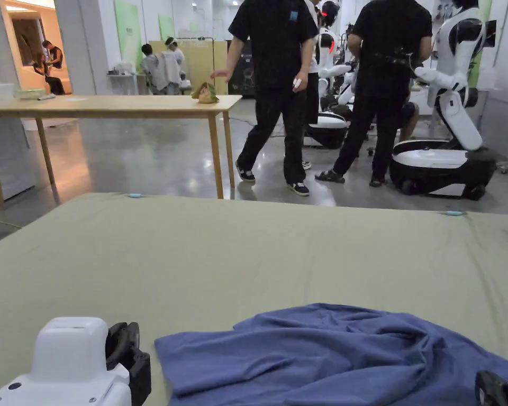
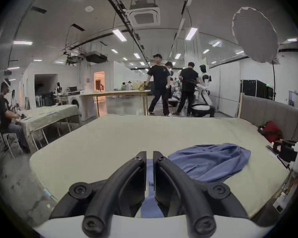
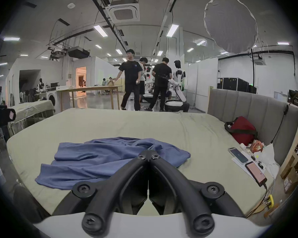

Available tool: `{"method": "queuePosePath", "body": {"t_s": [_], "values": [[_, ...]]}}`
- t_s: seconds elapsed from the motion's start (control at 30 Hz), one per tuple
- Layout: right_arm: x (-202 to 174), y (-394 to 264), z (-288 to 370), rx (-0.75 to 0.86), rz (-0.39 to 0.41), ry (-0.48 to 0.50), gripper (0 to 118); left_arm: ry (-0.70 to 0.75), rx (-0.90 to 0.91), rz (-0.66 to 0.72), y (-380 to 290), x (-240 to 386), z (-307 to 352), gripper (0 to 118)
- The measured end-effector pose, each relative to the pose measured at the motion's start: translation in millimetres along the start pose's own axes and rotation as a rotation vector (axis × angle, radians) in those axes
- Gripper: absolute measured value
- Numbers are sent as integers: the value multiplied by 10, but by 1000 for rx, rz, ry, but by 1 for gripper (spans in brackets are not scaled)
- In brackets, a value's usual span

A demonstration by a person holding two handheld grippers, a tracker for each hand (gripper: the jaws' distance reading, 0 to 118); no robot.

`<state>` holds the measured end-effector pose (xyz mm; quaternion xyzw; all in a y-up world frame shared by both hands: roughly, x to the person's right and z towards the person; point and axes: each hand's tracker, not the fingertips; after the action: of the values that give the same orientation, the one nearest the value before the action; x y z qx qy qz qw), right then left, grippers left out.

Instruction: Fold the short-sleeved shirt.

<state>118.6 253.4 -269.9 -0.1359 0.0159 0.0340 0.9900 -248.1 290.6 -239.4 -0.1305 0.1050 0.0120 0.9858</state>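
**Shirt still crumpled on bed, no fold started**

Blue shirt [image 1: 332, 354] lies bunched and wrinkled on the green-sheeted bed [image 1: 247, 254], near the person's edge. No sleeve or collar clearly readable, so orientation is a guess.

Left tool [image 2: 149, 157]: jaws nearly together with a thin gap, blue cloth visible in the gap behind them. Can't tell if it's pinching fabric or just hovering over it. Right tool [image 3: 148, 153]: jaws clenched tip to tip, nothing between them, sitting over the shirt's near edge.

Risks, as I judge them:
- Grabbing a random bunch picks up two layers at once, so the spread-out fails and the shirt drags as a lump.
- Soft knit on a soft sheet: a jaw pressed down may catch the sheet along with the shirt.
- Phones [image 3: 248, 162] and loose clutter lie along the right edge of the bed; a wide sweep when flattening could knock them.

View differences:
- Right tool view gives the full shirt outline plus the phones, red bag [image 3: 243, 128] and headboard [image 3: 248, 102].
- Head view cuts the shirt off at the bottom but shows the left tool's white housing just beside the shirt's left edge.
- Left tool view shows the right tool off at the far right, apart from the cloth.
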Motion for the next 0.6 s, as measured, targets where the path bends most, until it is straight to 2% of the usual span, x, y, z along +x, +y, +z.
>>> {"method": "queuePosePath", "body": {"t_s": [0.1,0.23,0.37,0.4,0.43,0.47,0.5,0.6], "values": [[-29,-16,-60,-15,-4,13,1,-39,-100,45,-23,-88,-327,7],[-48,-74,-137,-37,-18,28,1,-11,-248,-28,-103,-163,-1121,7],[-48,-145,-300,-75,-18,32,1,-61,-447,62,-241,-298,-2055,9],[-47,-164,-350,-86,-14,30,1,-66,-503,63,-290,-309,-2273,19],[-43,-177,-394,-97,-8,31,1,-58,-539,38,-348,-306,-2466,49],[-40,-191,-428,-104,-5,30,1,-53,-579,21,-421,-302,-2621,100],[-29,-206,-478,-112,-1,23,1,-57,-589,3,-477,-294,-2741,111],[10,-239,-583,-134,6,13,1,-35,-643,-67,-604,-203,-3026,109]]}}
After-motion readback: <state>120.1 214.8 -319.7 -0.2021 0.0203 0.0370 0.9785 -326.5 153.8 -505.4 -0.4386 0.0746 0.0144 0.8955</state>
